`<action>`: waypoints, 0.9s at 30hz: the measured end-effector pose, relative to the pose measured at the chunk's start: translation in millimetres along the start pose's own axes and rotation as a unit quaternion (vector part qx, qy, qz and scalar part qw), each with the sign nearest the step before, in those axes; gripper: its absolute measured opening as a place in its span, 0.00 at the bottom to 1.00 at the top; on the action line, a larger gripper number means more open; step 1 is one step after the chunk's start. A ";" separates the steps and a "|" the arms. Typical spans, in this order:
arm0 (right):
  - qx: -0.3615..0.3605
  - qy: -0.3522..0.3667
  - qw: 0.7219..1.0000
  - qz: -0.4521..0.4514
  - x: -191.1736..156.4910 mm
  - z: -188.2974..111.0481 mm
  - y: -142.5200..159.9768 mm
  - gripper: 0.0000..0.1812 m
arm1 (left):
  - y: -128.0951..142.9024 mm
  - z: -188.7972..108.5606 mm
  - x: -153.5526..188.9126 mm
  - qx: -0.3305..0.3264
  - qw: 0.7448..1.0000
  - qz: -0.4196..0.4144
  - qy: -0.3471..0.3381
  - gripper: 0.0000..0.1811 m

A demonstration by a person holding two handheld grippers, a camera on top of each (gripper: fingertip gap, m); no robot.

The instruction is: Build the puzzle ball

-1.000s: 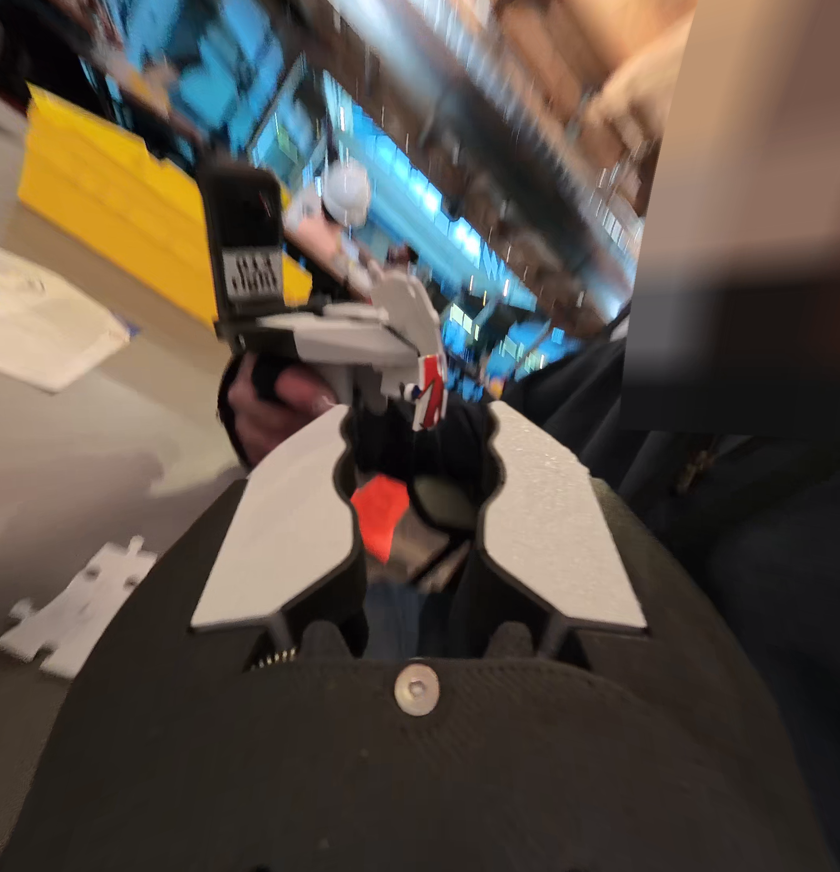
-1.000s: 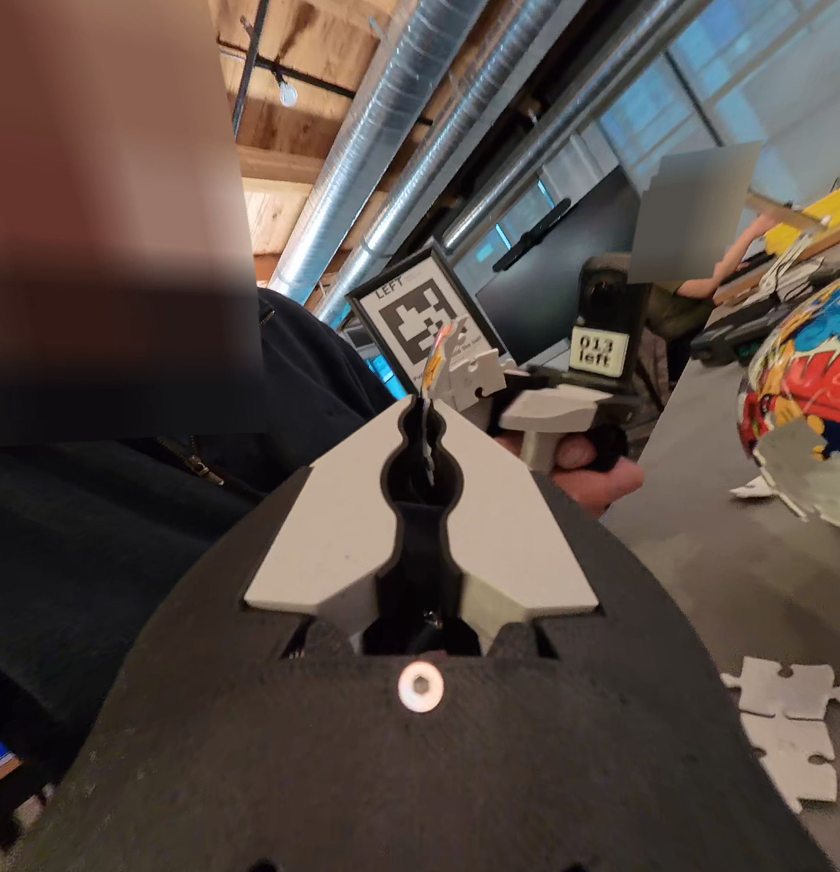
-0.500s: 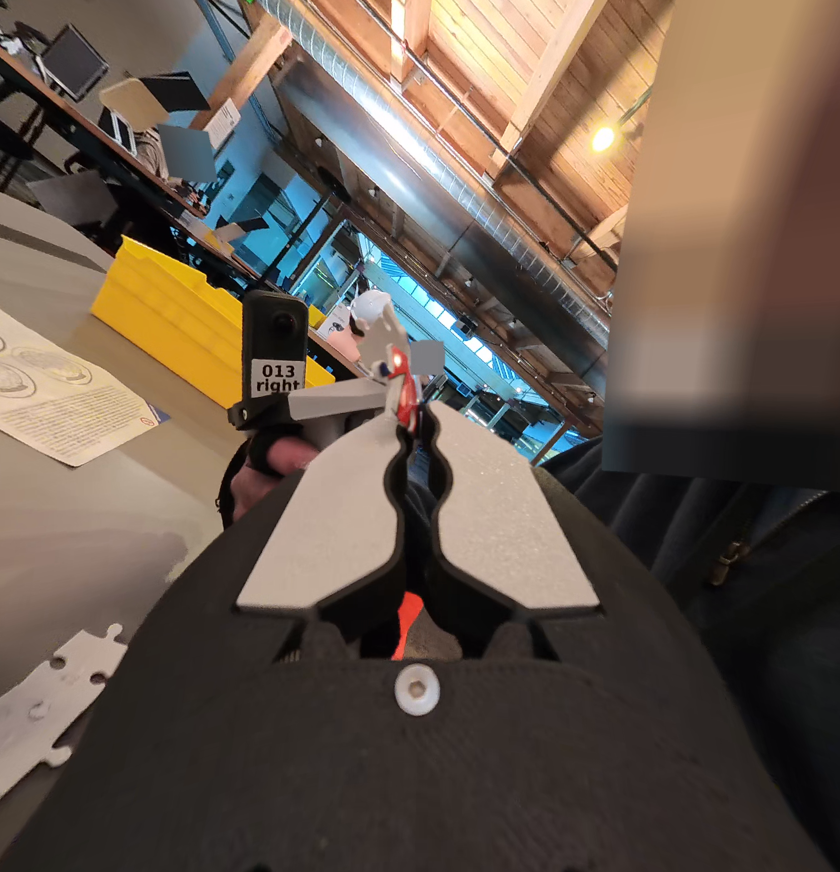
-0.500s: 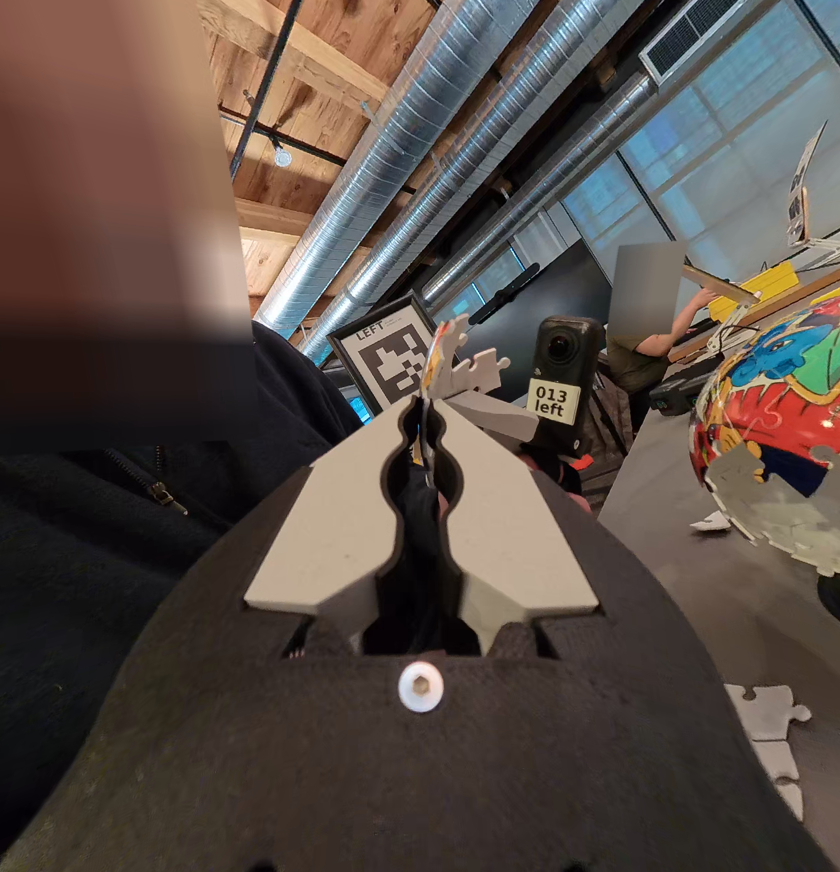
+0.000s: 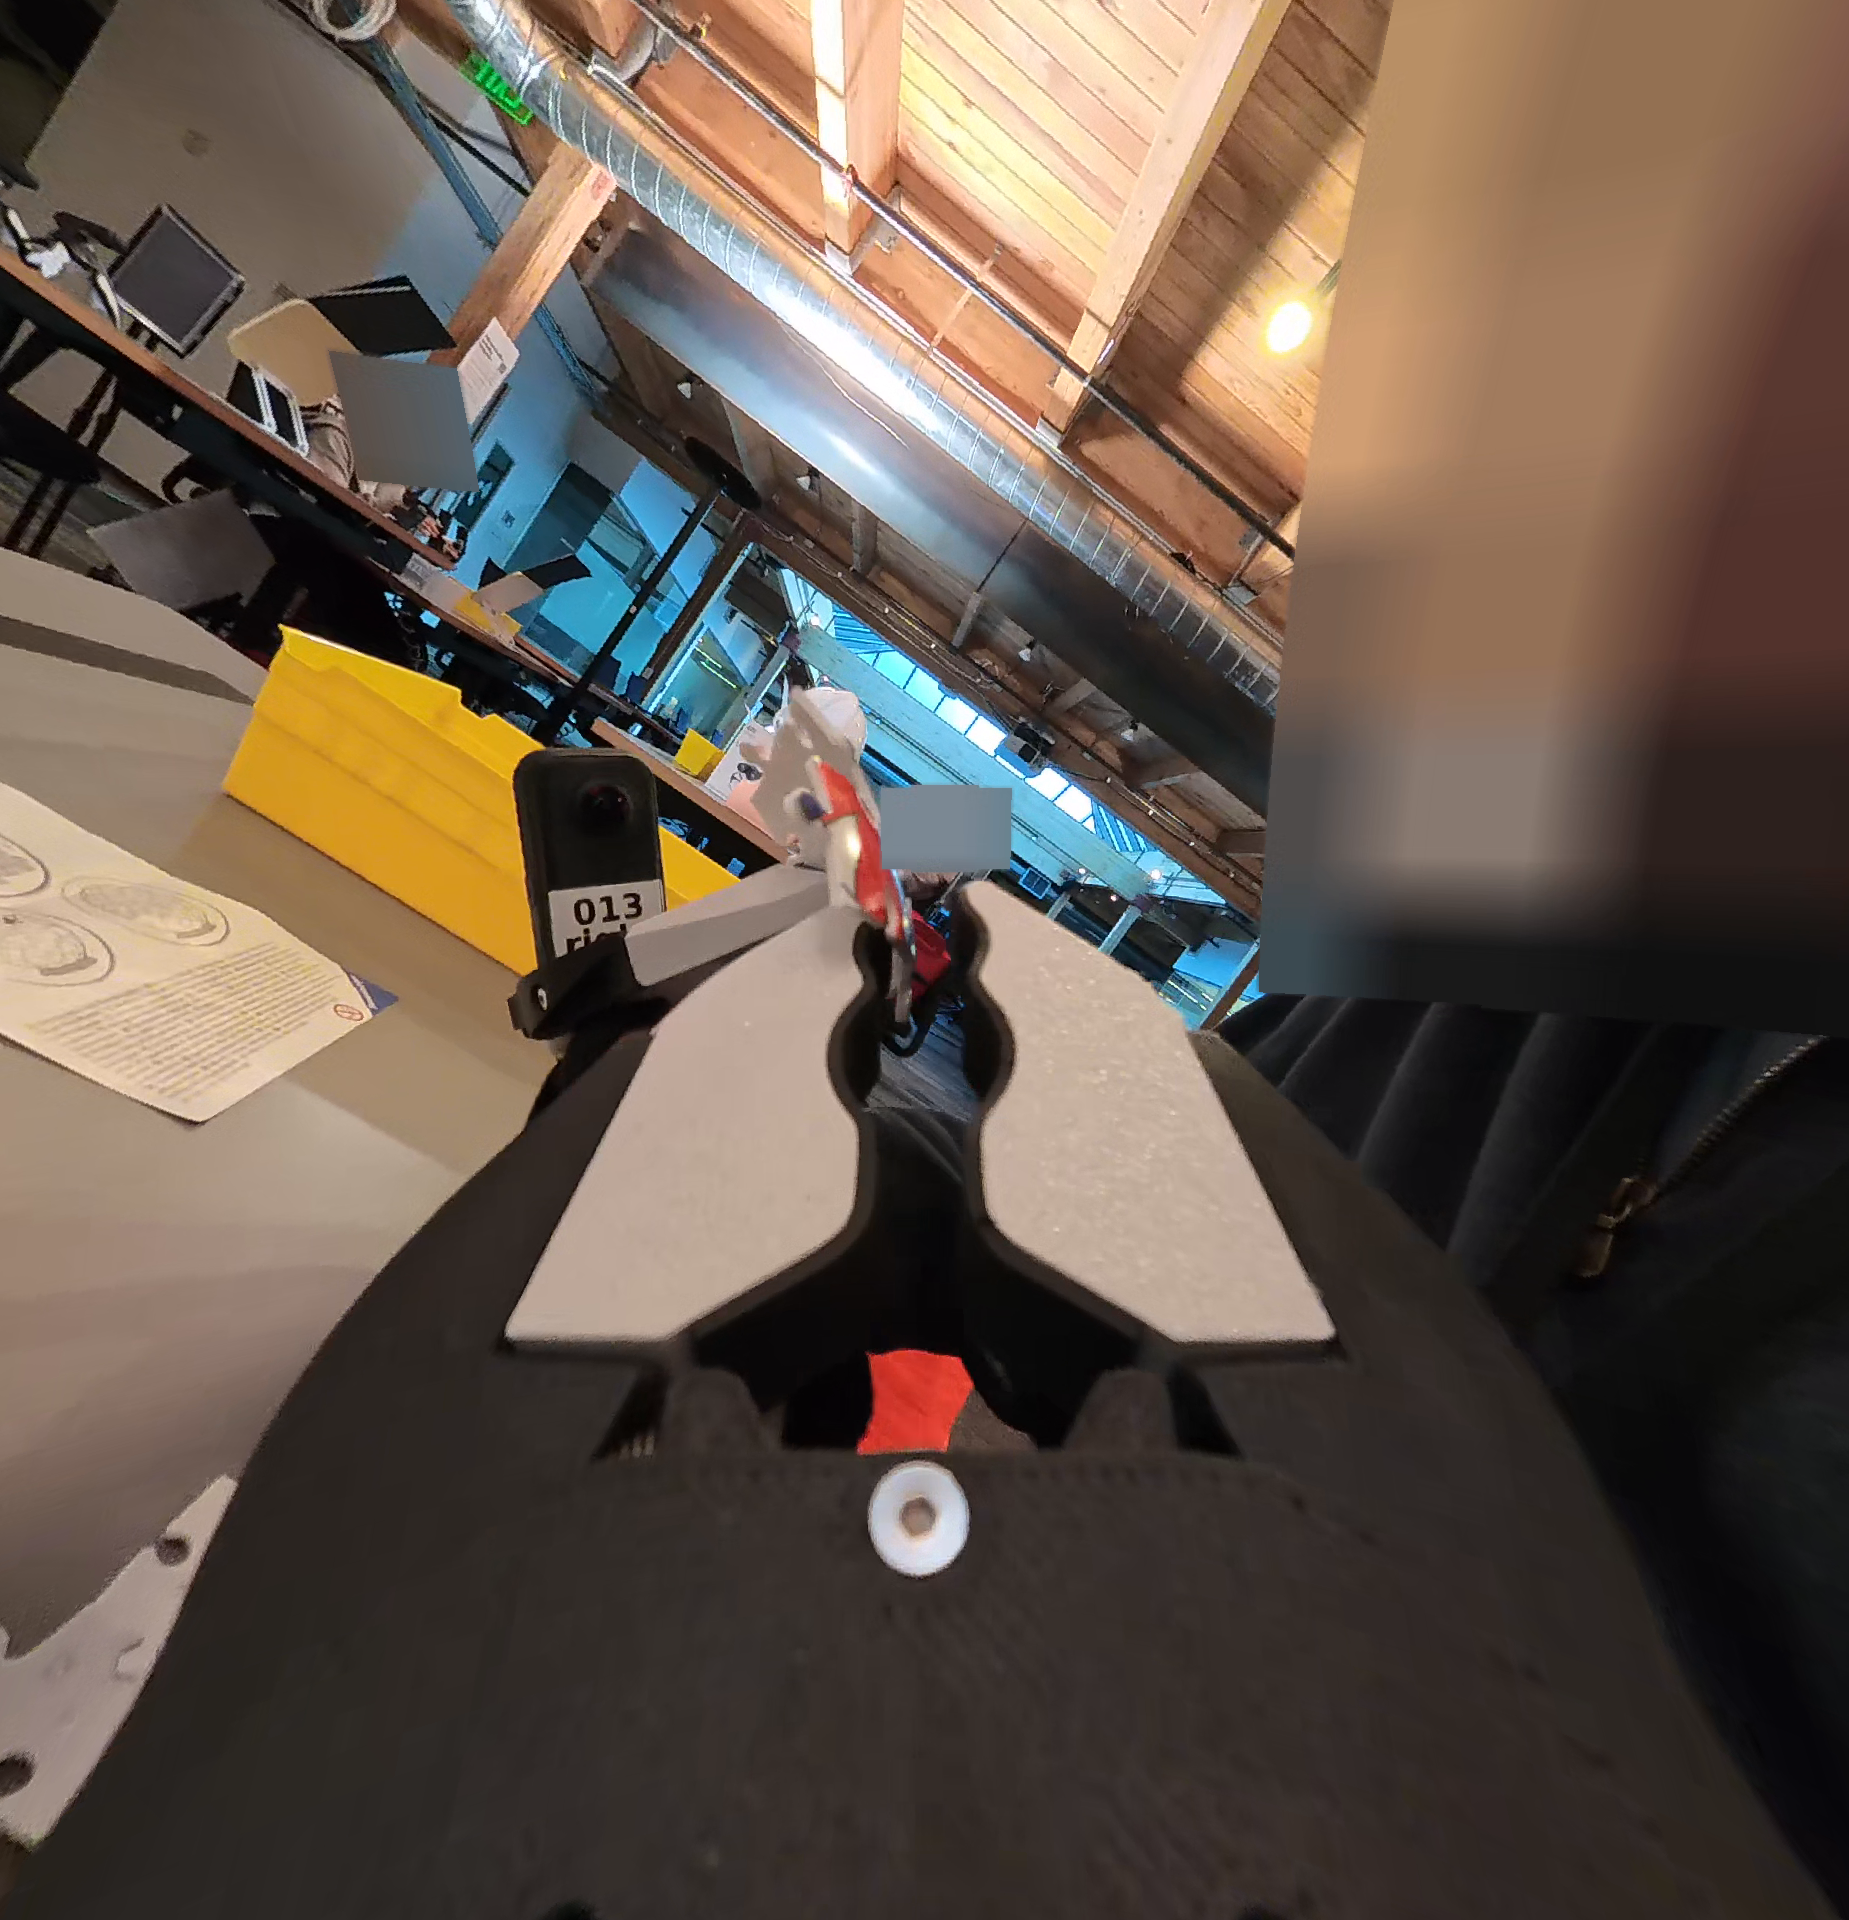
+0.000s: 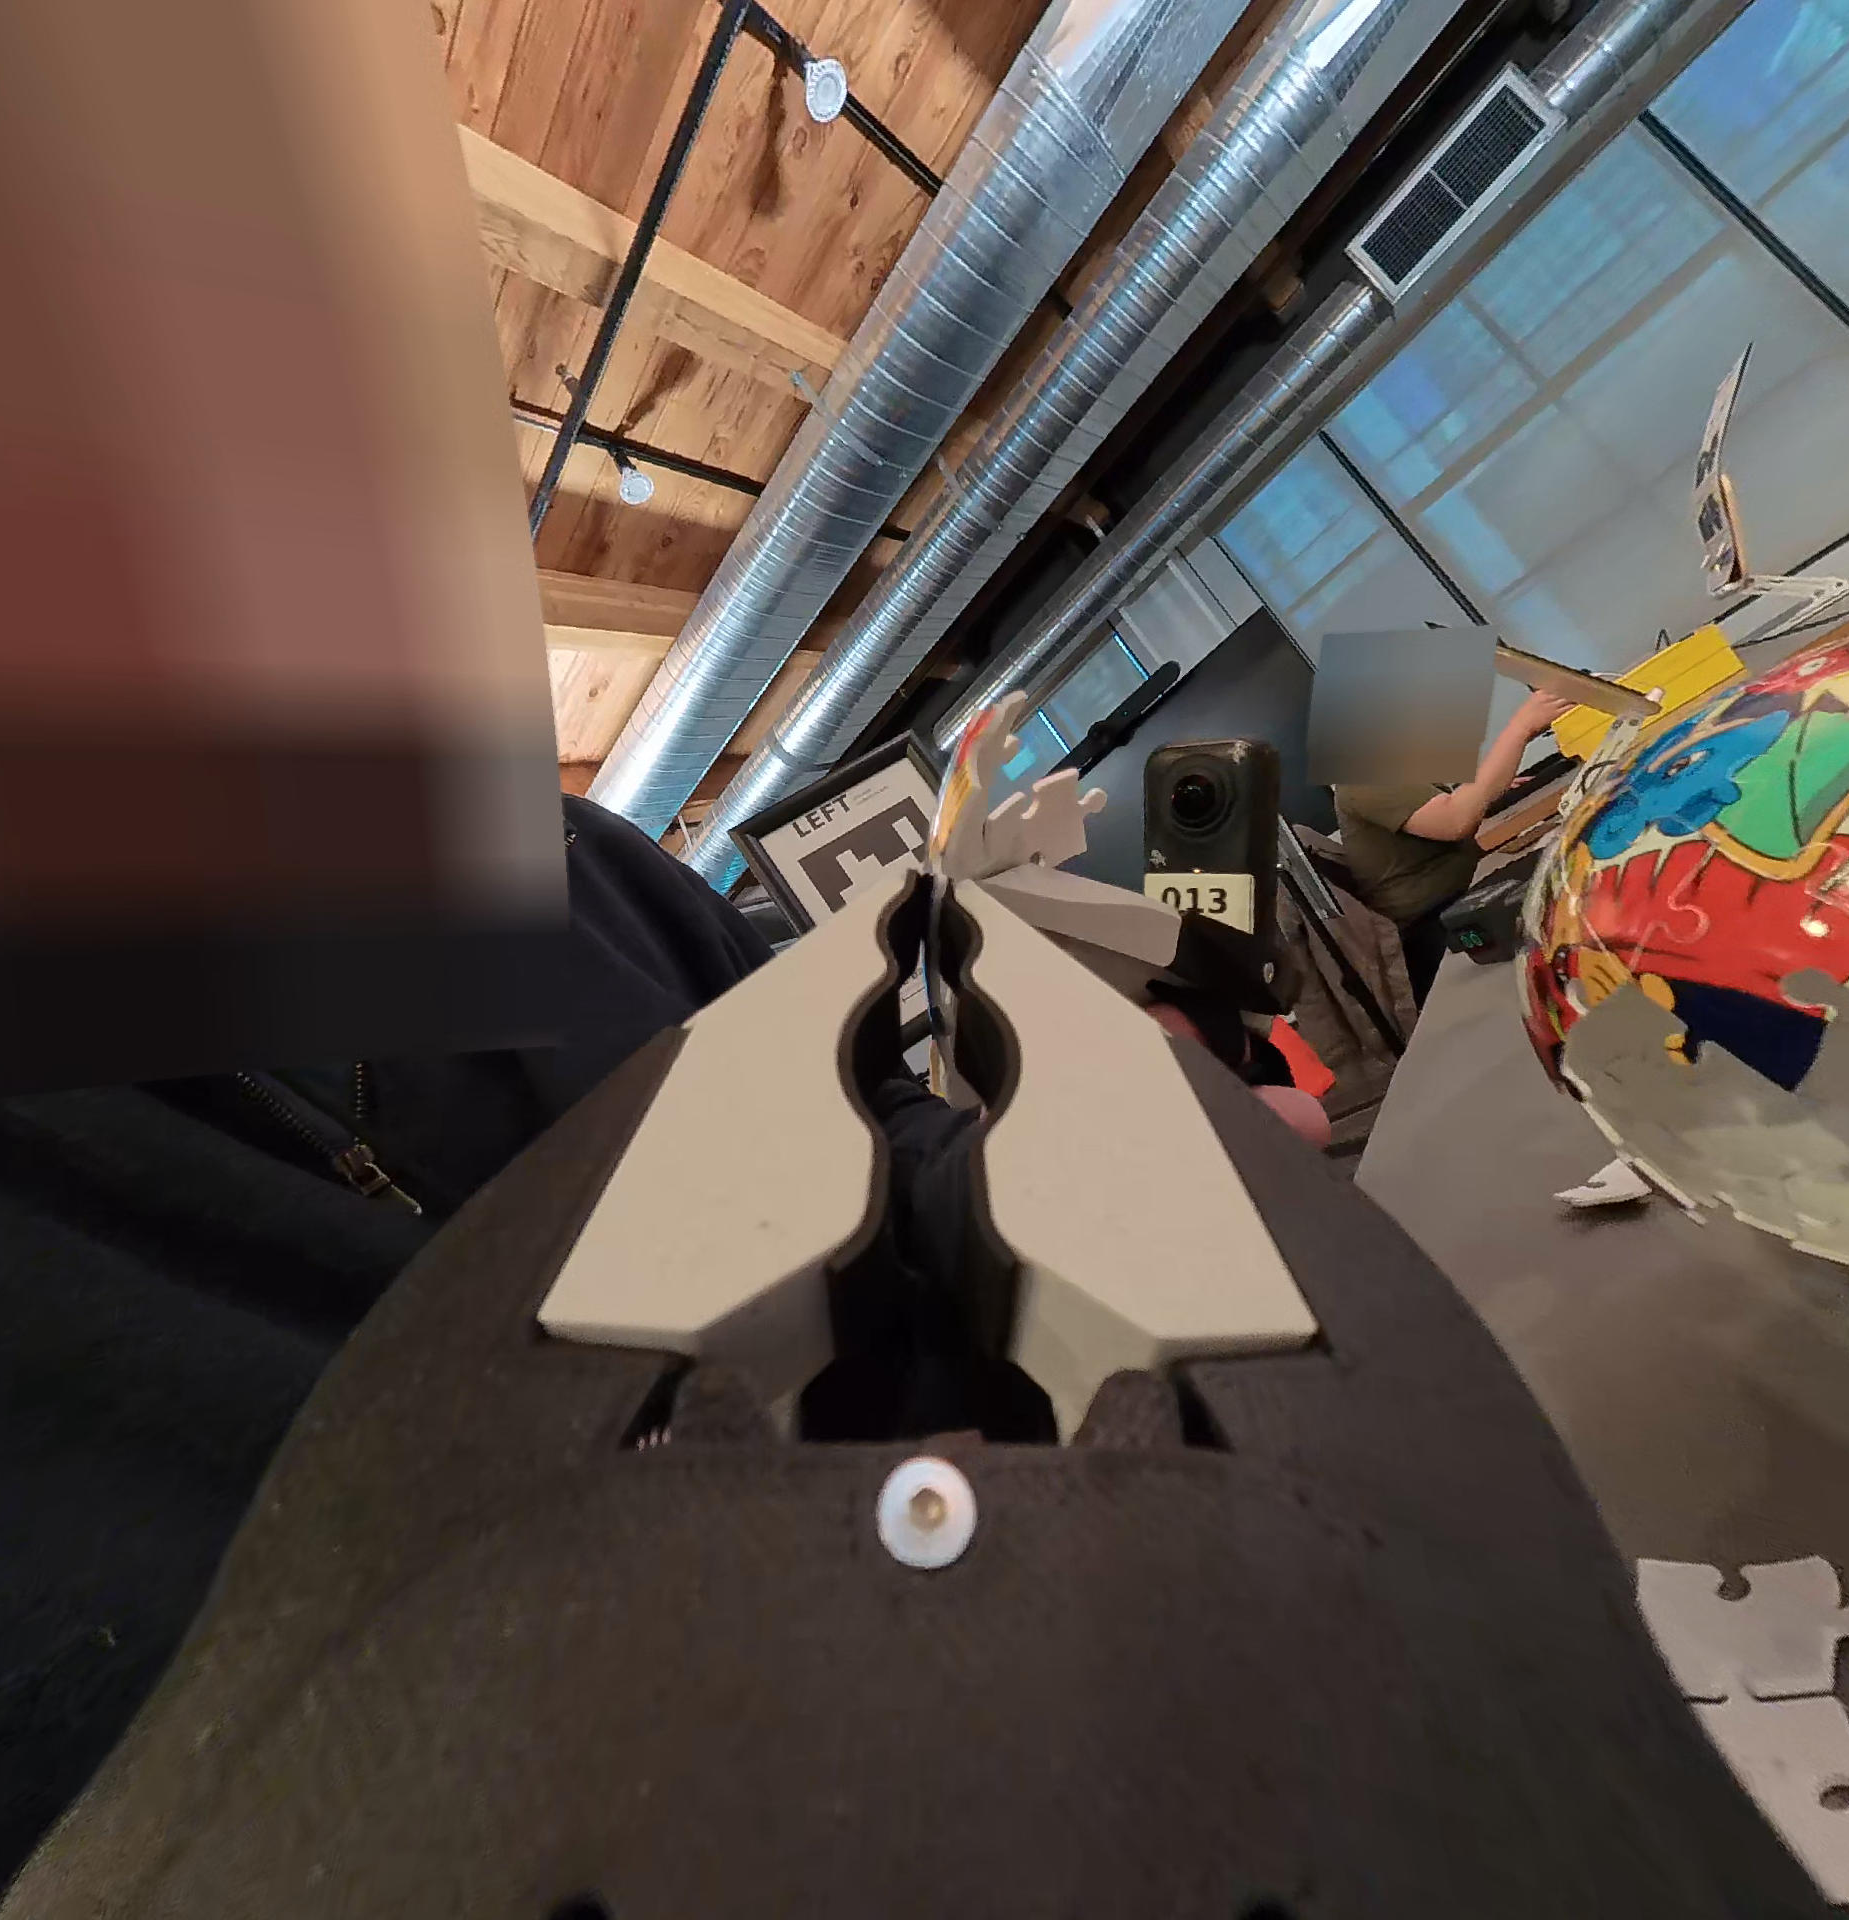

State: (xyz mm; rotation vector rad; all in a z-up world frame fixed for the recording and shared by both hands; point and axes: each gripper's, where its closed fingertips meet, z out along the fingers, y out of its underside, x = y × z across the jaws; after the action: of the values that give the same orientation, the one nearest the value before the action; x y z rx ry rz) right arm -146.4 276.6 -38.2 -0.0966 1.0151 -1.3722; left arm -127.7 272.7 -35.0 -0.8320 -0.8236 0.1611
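Observation:
My right gripper [image 6: 928, 891] is shut on a curved puzzle piece [image 6: 1034, 826] with a coloured face and a white back, held up in the air in front of a person's dark jacket. My left gripper [image 5: 912, 909] has its fingers closed in on the same piece [image 5: 832, 800], and a narrow gap shows beside the piece's edge. One right finger [image 5: 733, 930] shows at the piece in the left wrist view. The partly built, colourful puzzle ball [image 6: 1730, 883] stands on the grey table at the right, with an open hole in its lower side.
Loose white-backed pieces lie on the table at the right [image 6: 1772, 1704] and at the left [image 5: 58, 1683]. A small piece [image 6: 1616, 1184] lies under the ball. An instruction sheet [image 5: 151, 977] and a yellow bin [image 5: 380, 769] are on the far left of the table.
My left gripper went from wide open to closed in on the piece that the right gripper holds. Both grippers have tilted upward and come closer together.

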 end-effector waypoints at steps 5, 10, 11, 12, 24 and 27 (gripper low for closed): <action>0.010 0.007 1.000 -0.001 3.5 3.3 0.0 0.00 | -0.6 -0.2 -5.3 0.003 1.000 0.013 -0.020 0.02; 0.023 0.007 1.000 0.009 3.7 6.3 1.3 0.00 | -2.9 -0.5 -7.6 0.010 1.000 0.020 -0.022 0.01; 0.025 0.004 1.000 0.012 2.5 7.7 1.6 0.00 | -3.3 -0.4 -8.0 0.009 0.999 0.028 -0.024 0.01; 0.029 0.006 0.999 0.012 2.9 7.9 1.2 0.00 | -3.5 0.1 -6.7 0.008 0.999 0.037 -0.023 0.01; 0.046 0.021 0.999 0.004 9.2 4.2 -3.7 0.00 | -13.8 5.4 -12.9 0.029 0.997 0.050 -0.049 0.03; 0.045 0.025 0.999 0.001 9.2 3.7 -5.1 0.00 | -16.4 6.1 -13.8 0.042 0.997 0.052 -0.051 0.02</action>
State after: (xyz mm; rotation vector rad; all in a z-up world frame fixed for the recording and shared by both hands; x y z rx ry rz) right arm -149.2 265.8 -37.9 0.0055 0.9934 -1.4225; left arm -144.4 259.2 -29.0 -0.7935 -0.8634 0.3296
